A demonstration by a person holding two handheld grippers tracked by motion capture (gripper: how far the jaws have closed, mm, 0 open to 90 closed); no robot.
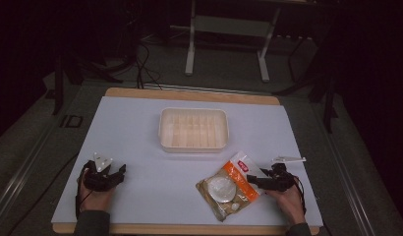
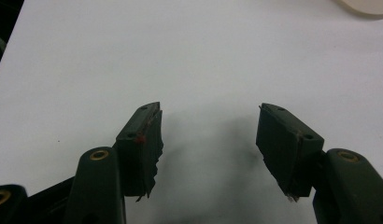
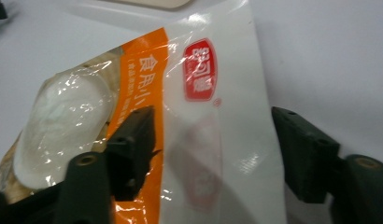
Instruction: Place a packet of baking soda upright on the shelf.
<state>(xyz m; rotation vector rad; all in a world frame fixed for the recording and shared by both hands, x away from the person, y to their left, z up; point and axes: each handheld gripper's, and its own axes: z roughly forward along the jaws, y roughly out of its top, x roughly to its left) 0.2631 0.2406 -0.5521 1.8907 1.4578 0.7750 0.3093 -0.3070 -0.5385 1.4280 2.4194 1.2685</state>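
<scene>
A clear food bag [image 1: 228, 189] with an orange band and a red label lies flat on the white table near the front right; a pale round lump shows inside it. In the right gripper view the bag [image 3: 180, 116] runs between the jaws of my right gripper [image 3: 213, 144], which stands open around its white top edge. My right gripper [image 1: 261, 182] sits at the bag's right end. My left gripper [image 1: 116, 174] rests at the front left, open, and in the left gripper view the left gripper [image 2: 208, 140] has bare table between its jaws.
A cream plastic bin [image 1: 193, 130] with nothing in it stands at the table's middle back; its corner [image 2: 367, 5] shows in the left gripper view. The white table top [image 1: 140, 123] spreads around it. Dark floor, cables and a stand's legs lie beyond.
</scene>
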